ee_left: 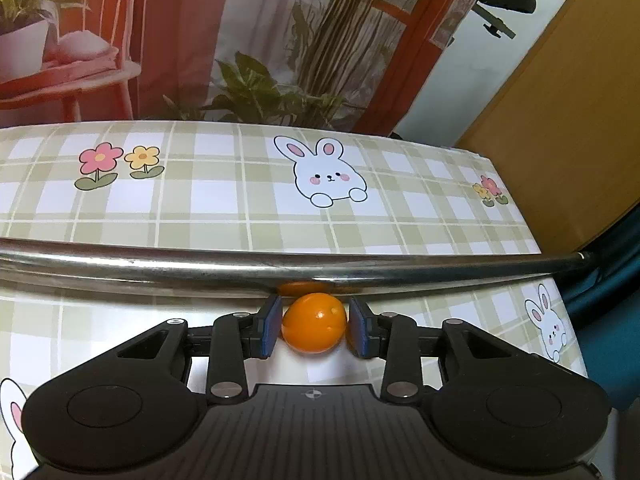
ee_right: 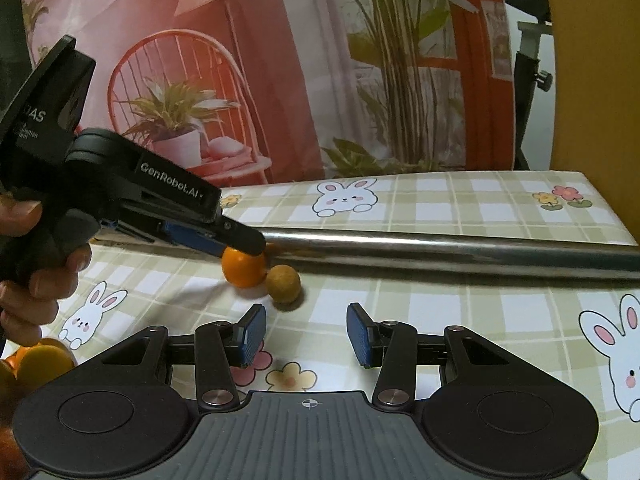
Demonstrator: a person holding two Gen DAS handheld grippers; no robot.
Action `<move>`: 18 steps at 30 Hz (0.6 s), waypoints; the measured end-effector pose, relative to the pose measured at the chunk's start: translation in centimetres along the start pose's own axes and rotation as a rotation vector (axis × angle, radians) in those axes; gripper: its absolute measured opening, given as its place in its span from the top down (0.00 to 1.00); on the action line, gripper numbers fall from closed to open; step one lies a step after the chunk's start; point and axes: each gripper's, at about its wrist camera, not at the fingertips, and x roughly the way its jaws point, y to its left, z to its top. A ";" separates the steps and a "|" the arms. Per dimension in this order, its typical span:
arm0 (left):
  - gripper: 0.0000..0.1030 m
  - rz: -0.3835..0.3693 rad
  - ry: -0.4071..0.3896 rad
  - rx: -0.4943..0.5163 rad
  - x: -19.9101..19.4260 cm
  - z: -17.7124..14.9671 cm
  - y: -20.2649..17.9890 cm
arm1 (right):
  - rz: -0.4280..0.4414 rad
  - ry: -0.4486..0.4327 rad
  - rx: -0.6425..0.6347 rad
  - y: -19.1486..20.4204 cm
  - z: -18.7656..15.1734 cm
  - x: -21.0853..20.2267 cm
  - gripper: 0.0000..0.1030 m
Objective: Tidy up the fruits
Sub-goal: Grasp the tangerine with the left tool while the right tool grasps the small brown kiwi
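**A:** Orange [ee_left: 314,322] first — where does it sit, and what have you got on it?

**B:** It rests on the desk [ee_left: 240,184], right up against the steel rail [ee_left: 280,268]. My left gripper [ee_left: 314,326] has its jaws around it, one blue pad touching or nearly touching on one side, a sliver of gap on the other. I judge the grip not yet firm.

**A:** So how do I finish it well?

**B:** Close evenly across the widest part, gently, since a round, smooth fruit will likely squirt out if pinched off-centre. Then lift straight up and back from the rail. Mind the brown fruit [ee_right: 283,283] just beside it, or it may roll.

**A:** And your pose?

**B:** The left tool comes in low, tilted down toward the desk, my hand [ee_right: 28,264] wrapped on its handle. My right gripper [ee_right: 306,334] hovers near the desk with jaws wide and nothing in them. More fruits [ee_right: 36,364] are piled at the lower left edge.
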 end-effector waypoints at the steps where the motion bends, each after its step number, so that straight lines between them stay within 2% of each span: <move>1: 0.63 -0.002 0.002 -0.002 0.1 0.0 0.1 | 0.000 0.001 0.001 -0.1 0.0 0.1 0.60; 8: 0.64 -0.019 -0.007 -0.006 -1.2 -0.2 0.5 | 0.009 0.003 -0.001 0.1 -0.1 1.0 0.60; 14: 0.64 -0.017 -0.064 -0.003 -5.2 -0.6 1.1 | 0.029 -0.015 -0.005 0.8 0.3 2.3 0.60; 18: 0.64 0.001 -0.110 -0.002 -8.1 -1.1 1.6 | 0.006 -0.017 -0.016 1.6 1.0 3.9 0.61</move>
